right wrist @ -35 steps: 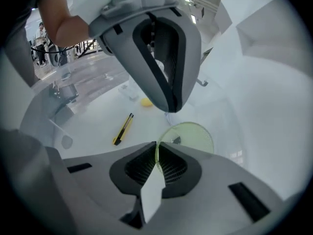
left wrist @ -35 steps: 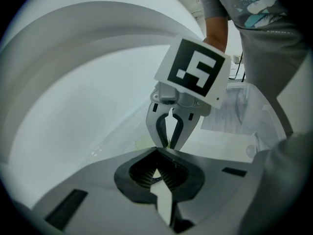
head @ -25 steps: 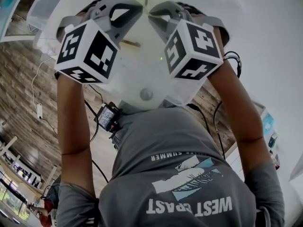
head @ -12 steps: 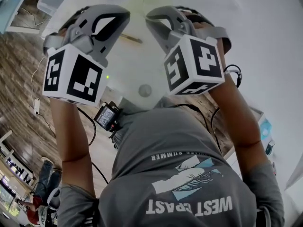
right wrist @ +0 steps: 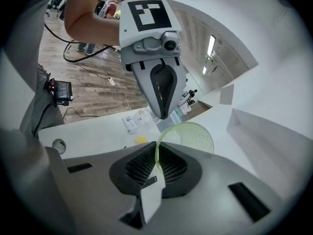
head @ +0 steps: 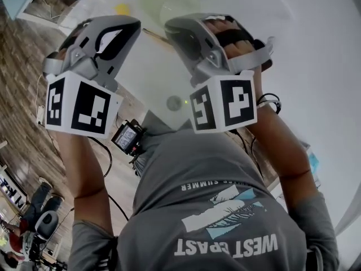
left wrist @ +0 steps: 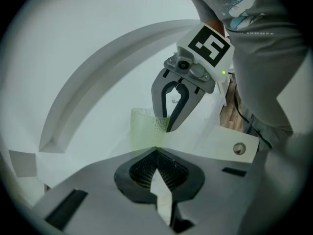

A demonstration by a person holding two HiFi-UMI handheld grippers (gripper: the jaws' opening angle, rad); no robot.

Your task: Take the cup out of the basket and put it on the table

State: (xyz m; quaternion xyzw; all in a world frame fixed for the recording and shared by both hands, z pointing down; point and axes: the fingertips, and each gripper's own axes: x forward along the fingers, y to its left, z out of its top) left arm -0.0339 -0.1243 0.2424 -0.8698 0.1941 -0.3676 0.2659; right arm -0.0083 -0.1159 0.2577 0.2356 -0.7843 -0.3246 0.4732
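A pale green, translucent, dotted basket (head: 163, 4) stands on the white table (head: 316, 66) at the far side. My right gripper (head: 186, 30) reaches to it, and in the right gripper view its jaws (right wrist: 157, 153) are shut on the thin basket rim (right wrist: 193, 136). The left gripper view shows the same basket (left wrist: 144, 129) with the right gripper's tip (left wrist: 166, 126) at its rim. My left gripper (head: 121, 30) is shut just short of the basket, with nothing seen between its jaws (left wrist: 156, 153). I cannot make out a cup inside the basket.
A small yellow thing (head: 122, 8) lies on the table left of the basket. A round hole (head: 174, 102) sits near the table's front edge. Small clear boxes (right wrist: 132, 124) stand at the far edge. Wood floor with cables lies to the left.
Both grippers have tipped forward and their marker cubes have dropped lower in the head view. The green basket and the yellow thing have come into sight beyond the jaws.
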